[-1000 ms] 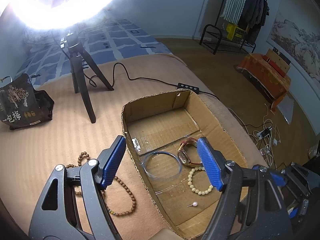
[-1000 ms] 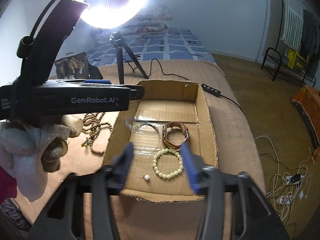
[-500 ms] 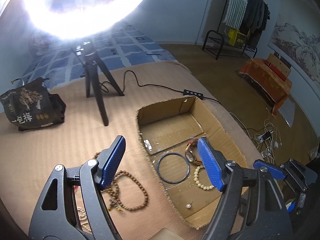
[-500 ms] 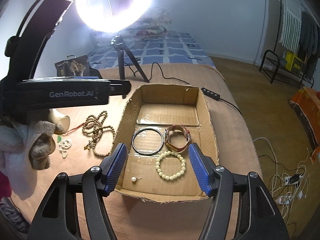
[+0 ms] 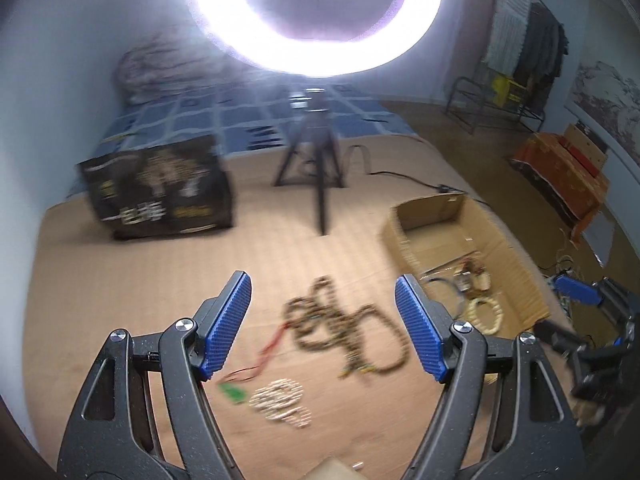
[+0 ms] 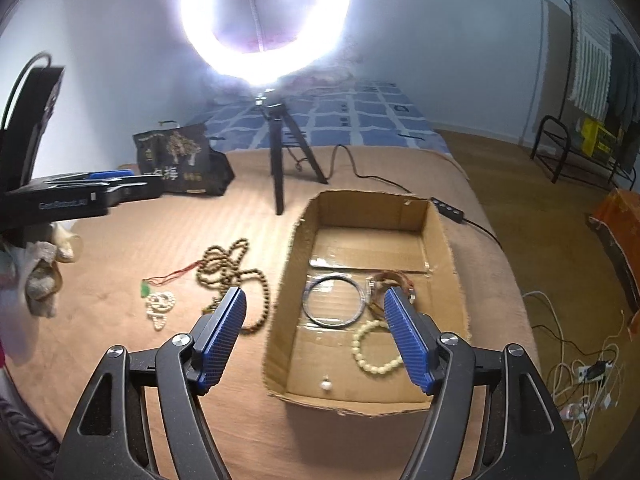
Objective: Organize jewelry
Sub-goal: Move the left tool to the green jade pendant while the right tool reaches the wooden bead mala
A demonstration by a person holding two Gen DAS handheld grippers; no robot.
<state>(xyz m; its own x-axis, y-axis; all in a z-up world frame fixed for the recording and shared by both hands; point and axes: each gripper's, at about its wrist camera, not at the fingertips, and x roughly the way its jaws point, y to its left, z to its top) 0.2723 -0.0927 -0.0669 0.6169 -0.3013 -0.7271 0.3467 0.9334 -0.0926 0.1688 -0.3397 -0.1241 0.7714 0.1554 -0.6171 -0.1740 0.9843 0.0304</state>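
A cardboard box lies on the tan bed cover and holds a dark bangle, a brown watch, a pale bead bracelet and a small pearl. Left of the box lie a long brown bead necklace, a white bead bracelet and a green pendant on a red cord. My left gripper is open and empty above the brown necklace and white beads. My right gripper is open and empty over the box's near left corner.
A ring light on a black tripod stands behind the box, its cable and controller at the back right. A black printed bag sits at the back left. Cables lie on the floor to the right.
My left gripper swung left, away from the box, to above the loose necklaces. My right gripper shifted left; the box now sits right of centre. Both stayed open.
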